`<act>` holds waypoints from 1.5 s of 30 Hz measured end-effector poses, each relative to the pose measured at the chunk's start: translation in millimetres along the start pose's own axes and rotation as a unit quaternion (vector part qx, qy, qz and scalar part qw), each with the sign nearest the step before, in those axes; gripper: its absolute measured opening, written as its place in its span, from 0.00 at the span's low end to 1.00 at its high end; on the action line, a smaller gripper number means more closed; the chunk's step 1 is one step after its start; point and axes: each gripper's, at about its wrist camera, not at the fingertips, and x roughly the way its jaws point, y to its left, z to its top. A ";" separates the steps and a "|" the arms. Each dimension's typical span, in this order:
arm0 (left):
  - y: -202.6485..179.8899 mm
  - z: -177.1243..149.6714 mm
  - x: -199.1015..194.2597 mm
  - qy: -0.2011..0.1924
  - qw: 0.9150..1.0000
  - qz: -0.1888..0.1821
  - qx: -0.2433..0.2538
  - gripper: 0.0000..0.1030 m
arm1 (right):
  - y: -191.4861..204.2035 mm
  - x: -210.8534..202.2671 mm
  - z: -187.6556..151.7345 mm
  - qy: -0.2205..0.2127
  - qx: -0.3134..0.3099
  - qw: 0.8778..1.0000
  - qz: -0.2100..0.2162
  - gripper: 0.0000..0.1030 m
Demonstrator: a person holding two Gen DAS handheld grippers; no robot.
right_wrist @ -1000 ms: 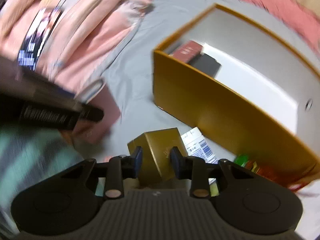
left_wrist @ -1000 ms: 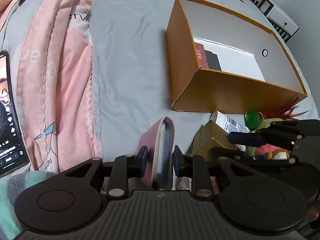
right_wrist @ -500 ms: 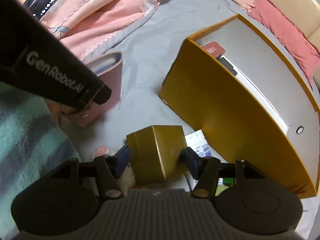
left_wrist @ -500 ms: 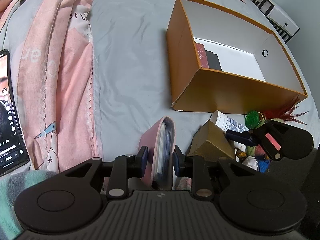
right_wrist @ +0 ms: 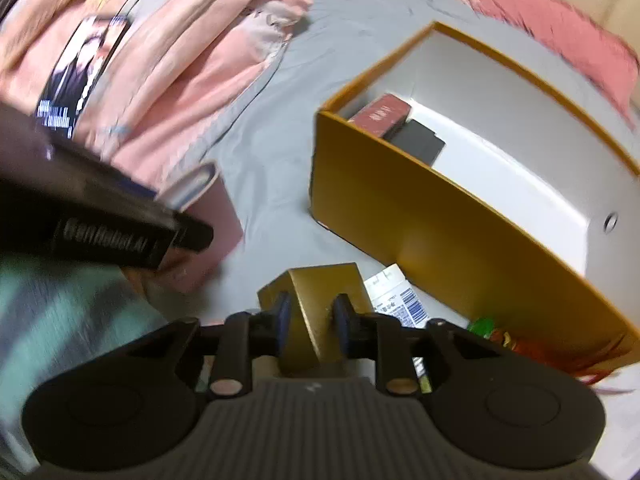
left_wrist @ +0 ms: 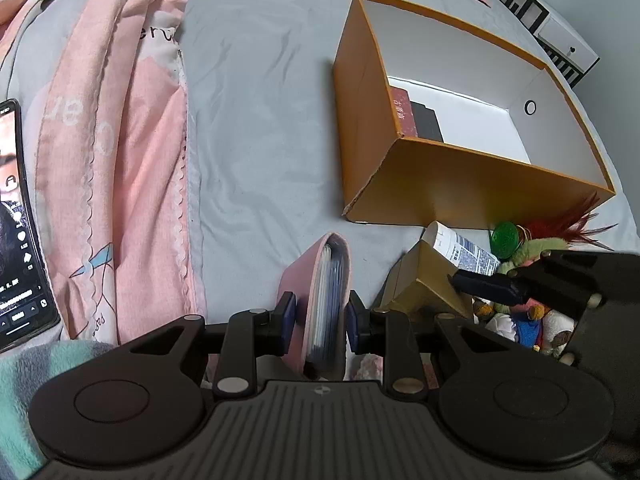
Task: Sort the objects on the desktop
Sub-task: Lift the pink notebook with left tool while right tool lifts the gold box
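My left gripper [left_wrist: 320, 320] is shut on a pink card wallet [left_wrist: 304, 276], held upright on its edge just above the grey bedsheet. To its right lies a small gold box [left_wrist: 424, 276]. In the right wrist view my right gripper [right_wrist: 310, 312] straddles this gold box [right_wrist: 324, 280]; its jaws are closing and both pads sit against the box's sides. Beyond stands an open orange storage box [left_wrist: 460, 188] with a white inside, holding a dark red book [left_wrist: 402, 112] and a black item [left_wrist: 428, 124]. The picture is blurred in the right wrist view.
A white tube [left_wrist: 460, 246] leans on the gold box. Plush toys [left_wrist: 532, 248] and a green disc [left_wrist: 505, 234] lie by the orange box's near wall. A pink quilt [left_wrist: 120, 140] and a lit phone [left_wrist: 16, 220] lie on the left.
The right jaws spread wide around the gold box, then came back in against it, and the right wrist rolled. The left gripper and the pink wallet stayed still.
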 end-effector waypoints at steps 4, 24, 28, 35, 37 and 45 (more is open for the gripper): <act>0.6 0.3 -0.2 0.000 1.000 -0.001 -0.002 0.28 | 22.1 10.9 -7.4 0.008 -0.049 0.998 -0.042 0.48; 3.4 1.3 -0.5 -0.002 1.000 -0.004 -0.006 0.28 | 12.5 18.7 -15.7 -0.022 0.004 0.999 -0.043 0.62; 1.8 0.6 -1.2 -0.002 1.000 -0.002 -0.002 0.28 | -32.2 10.9 -11.6 -0.022 0.144 0.987 0.067 0.56; 1.3 -0.2 -0.7 -0.001 1.000 -0.002 -0.005 0.28 | -55.9 18.6 -3.4 -0.020 0.233 0.959 0.158 0.35; 1.3 0.0 -0.2 -0.001 1.000 -0.003 -0.005 0.28 | -55.5 18.0 -1.4 -0.017 0.232 0.960 0.156 0.35; 3.6 1.0 0.9 0.004 0.999 -0.032 -0.009 0.29 | -34.8 5.4 -11.4 -0.025 0.142 0.985 0.094 0.40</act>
